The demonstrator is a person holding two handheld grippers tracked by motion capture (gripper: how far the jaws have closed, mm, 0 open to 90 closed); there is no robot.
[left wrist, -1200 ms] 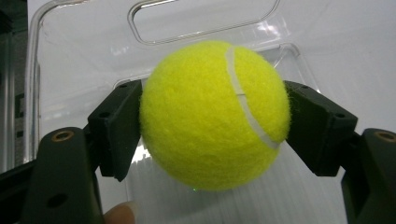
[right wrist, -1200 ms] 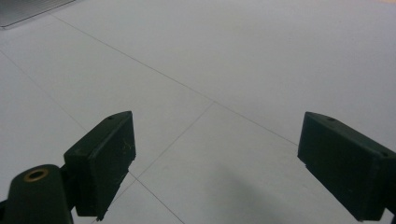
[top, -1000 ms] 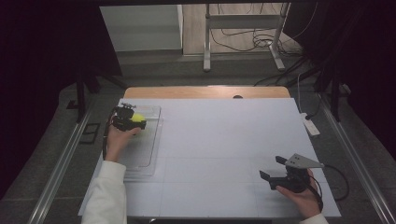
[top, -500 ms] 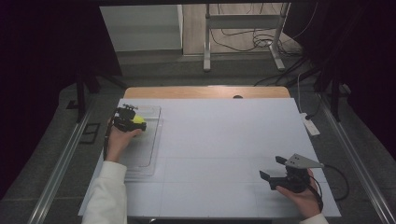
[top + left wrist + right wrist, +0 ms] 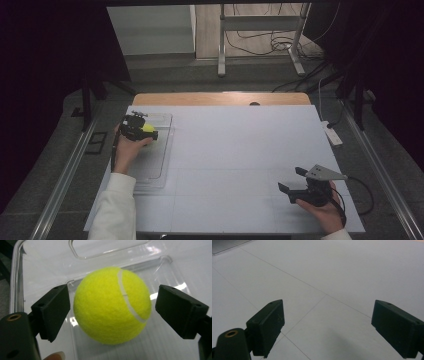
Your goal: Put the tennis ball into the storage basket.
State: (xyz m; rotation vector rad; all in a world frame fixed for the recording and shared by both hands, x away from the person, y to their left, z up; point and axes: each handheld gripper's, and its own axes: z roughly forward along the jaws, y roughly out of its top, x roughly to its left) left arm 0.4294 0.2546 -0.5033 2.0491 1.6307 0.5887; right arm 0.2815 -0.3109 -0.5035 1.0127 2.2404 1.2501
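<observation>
Now the left tongs [image 5: 112, 312] have just been opening around the ball [image 5: 112, 305], apparently resting in the clear tray [image 5: 159, 150] by the worktop's [image 5: 240, 145] left edge. Release looks finished; next, lift clear. Right tongs [image 5: 327, 325] gape, idle.

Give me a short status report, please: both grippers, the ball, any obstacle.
Left gripper jaws just opened, pads clear of tennis ball. Ball sits in clear plastic tray. Right gripper open, over bare table. No obstacle seen.

One tennis ball [image 5: 111, 305], one clear tray [image 5: 162, 150] (two grippers).
</observation>
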